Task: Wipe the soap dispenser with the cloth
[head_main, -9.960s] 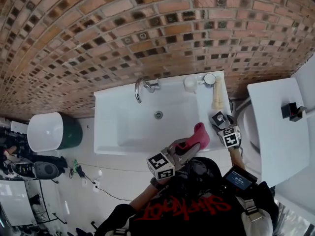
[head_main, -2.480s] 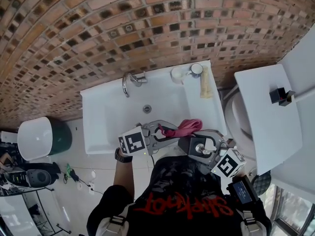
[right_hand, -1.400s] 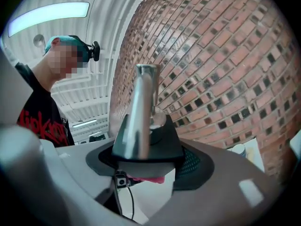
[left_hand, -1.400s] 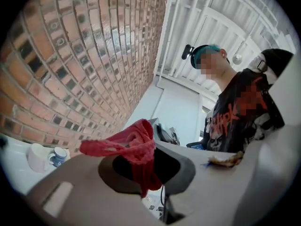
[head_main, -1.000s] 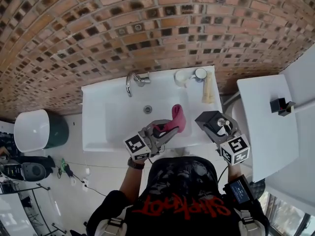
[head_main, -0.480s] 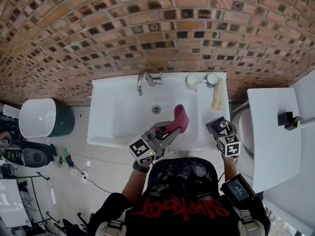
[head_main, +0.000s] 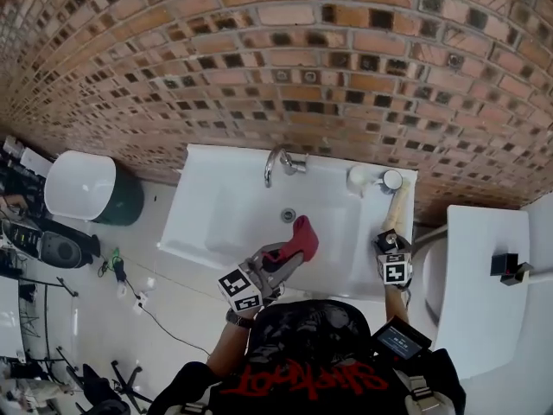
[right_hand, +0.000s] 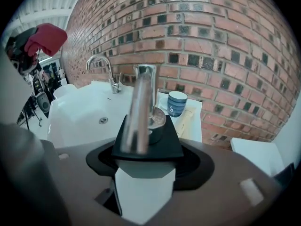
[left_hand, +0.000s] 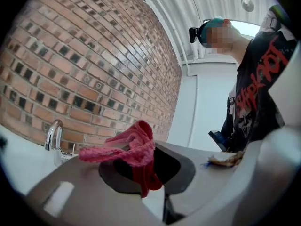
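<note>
Right now the soap dispenser, a white faceted body under a black cap with a chrome pump spout, stands upright between the jaws of the right gripper. The jaws are spread wide and clamp its white body on both sides. From the head view it sits over the right front part of the white sink, near the rim; whether its base touches the ledge cannot be told. No label or brand shows on it.

The cloth, a pink-red knit, is pinched in the closed jaws of the left gripper. One fold sticks out over the top and another hangs down in front. It is held above the basin, well apart from the dispenser.

The readable marks are few. The black shirt carries jagged red lettering that looks like "Slipknot", and the blue mug at the back of the sink has a white curl like a "6".

The left gripper points about level toward the brick wall, near the tap. The right gripper tilts downward, its forearm close to the person's body.
</note>
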The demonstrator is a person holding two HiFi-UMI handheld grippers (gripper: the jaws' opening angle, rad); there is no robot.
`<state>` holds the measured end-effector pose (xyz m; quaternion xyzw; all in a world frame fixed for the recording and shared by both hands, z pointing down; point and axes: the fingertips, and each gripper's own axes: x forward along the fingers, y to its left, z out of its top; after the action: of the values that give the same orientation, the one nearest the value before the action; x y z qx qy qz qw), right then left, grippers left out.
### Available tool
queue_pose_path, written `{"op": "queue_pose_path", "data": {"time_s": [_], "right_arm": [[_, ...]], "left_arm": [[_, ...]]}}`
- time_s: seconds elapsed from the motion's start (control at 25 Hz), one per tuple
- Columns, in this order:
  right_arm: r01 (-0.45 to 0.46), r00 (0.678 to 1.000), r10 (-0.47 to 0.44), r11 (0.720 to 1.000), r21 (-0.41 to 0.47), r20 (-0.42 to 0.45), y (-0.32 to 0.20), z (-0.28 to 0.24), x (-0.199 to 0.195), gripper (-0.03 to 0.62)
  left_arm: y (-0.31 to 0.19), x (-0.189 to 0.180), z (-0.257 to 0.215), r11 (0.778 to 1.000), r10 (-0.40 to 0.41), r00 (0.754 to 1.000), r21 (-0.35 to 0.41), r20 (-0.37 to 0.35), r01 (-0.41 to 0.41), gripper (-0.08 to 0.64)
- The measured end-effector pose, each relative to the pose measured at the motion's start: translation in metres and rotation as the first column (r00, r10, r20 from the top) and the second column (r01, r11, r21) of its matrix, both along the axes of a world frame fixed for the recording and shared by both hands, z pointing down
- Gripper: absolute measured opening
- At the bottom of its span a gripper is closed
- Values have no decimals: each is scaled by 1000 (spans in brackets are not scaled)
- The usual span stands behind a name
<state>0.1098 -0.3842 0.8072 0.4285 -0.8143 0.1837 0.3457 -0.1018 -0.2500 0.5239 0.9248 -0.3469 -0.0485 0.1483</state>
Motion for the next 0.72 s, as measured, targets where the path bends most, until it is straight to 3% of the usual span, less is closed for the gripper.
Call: {"op": "queue_pose_path", "data": {"time_s": [0.16,0.24,0.36,0.44,0.56,0.72], "right_arm": [[21,1000,-21,1000,10,10,-12,1,-5,310],[36,999,-36,999,-1,2,-12,-1,-9,308],[29,996,-30,999,20,88,-9,-17,-14,355],[1,987,-12,998,67,161,-6,-37,-10,392],[-22,976,-12,988,153,217,-1,-75,-6,393],[-46,963,-46,943,330,265,7,-144,-4,341]], "left_arm": [[0,-10,-1,1000,-31,996,-2,-85,31,41],[-2,-12,-1,999,-35,995,1,-94,35,41],[-7,-10,0,1000,-19,995,-2,-96,18,41],[-11,-6,2,1000,14,994,-1,-108,-14,41],[-18,0,1,998,58,991,3,-121,-58,41],[-24,12,-4,996,90,992,29,-89,-88,41]]}}
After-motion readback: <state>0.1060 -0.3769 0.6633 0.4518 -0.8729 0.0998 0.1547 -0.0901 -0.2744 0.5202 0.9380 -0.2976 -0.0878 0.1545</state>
